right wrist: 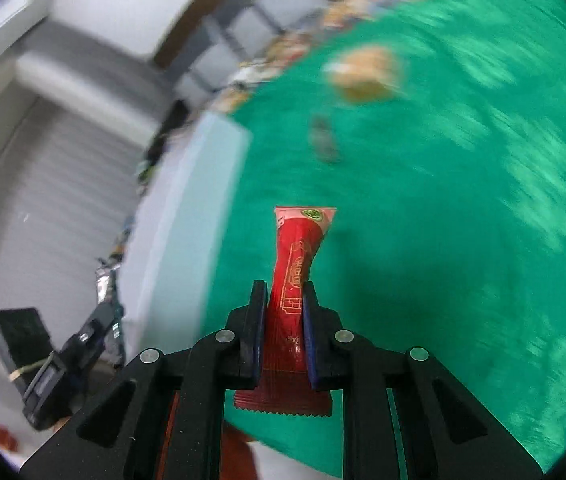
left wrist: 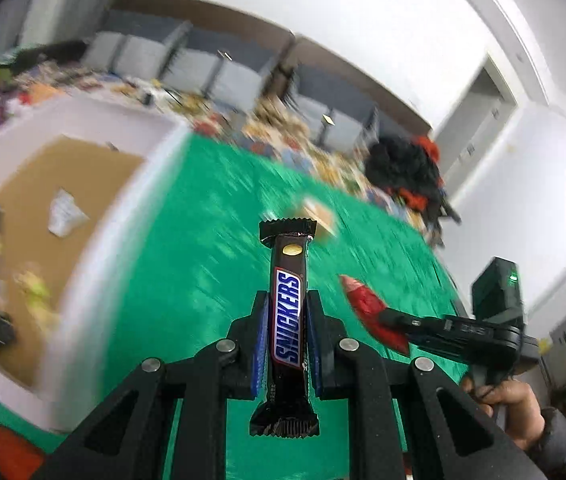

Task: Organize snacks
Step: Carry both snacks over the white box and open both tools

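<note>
Gripping mid-length across the wrapped body: Snickers bar (left wrist: 287, 316), pinched between the blue pads of the left gripper (left wrist: 287, 300), printed face up, crimped ends sticking out free ahead of and behind the jaws. Likely light and fairly stiff, a firm core under a slick film wrapper; best taken at the middle of the body as here, never by the flat crimped ends, which would fold and slide. Held clear above the green cloth (left wrist: 203, 264), no contact with it.

Clamped likewise in the right gripper (right wrist: 283, 304): red sachet (right wrist: 297, 280), jaws pressed together on its narrowed waist, flared sealed top pointing forward, serrated bottom edge behind the pads. Probably soft and pliable, contents shifting under squeeze, so prone to sag or slip; a hold near the middle looks safer than one on a seal.

Seen from the left wrist, same sachet to the right of the Snickers bar, well apart, carried by a hand (left wrist: 511, 404). Left of the bar, white-walled box (left wrist: 95, 240) with a brown floor and a few blurred small packets inside, presumably the destination. Beyond the bar, one tan packet (left wrist: 319, 216) lying loose on the cloth; farther still, a blurred heap of snacks.
</note>
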### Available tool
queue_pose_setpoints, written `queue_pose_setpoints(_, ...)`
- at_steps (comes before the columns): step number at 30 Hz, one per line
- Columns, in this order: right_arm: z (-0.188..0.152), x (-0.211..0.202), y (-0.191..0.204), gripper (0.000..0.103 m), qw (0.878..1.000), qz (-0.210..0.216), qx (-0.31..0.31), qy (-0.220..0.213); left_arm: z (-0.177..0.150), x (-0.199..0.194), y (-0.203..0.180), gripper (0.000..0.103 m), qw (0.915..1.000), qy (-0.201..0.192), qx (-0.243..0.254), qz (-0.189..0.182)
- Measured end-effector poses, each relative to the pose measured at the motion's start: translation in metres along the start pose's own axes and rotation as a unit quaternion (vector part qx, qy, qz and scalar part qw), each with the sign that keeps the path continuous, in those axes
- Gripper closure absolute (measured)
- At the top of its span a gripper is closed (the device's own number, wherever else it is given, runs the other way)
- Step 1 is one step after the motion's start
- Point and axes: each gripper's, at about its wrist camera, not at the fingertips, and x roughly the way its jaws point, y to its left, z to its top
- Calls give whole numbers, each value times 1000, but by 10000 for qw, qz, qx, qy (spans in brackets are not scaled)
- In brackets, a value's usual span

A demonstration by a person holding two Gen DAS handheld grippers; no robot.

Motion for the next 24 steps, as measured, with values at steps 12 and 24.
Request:
queue_pose_setpoints(12, 31, 120, 257, 78, 9695, 1013, -2164, 539, 67, -65, 170, 79, 9726, -299, -377, 2275)
queue_pose_setpoints(24, 8, 101, 171, 28, 9462, -573, -3180, -152, 17, -74, 170, 29, 9667, -255, -727, 2441)
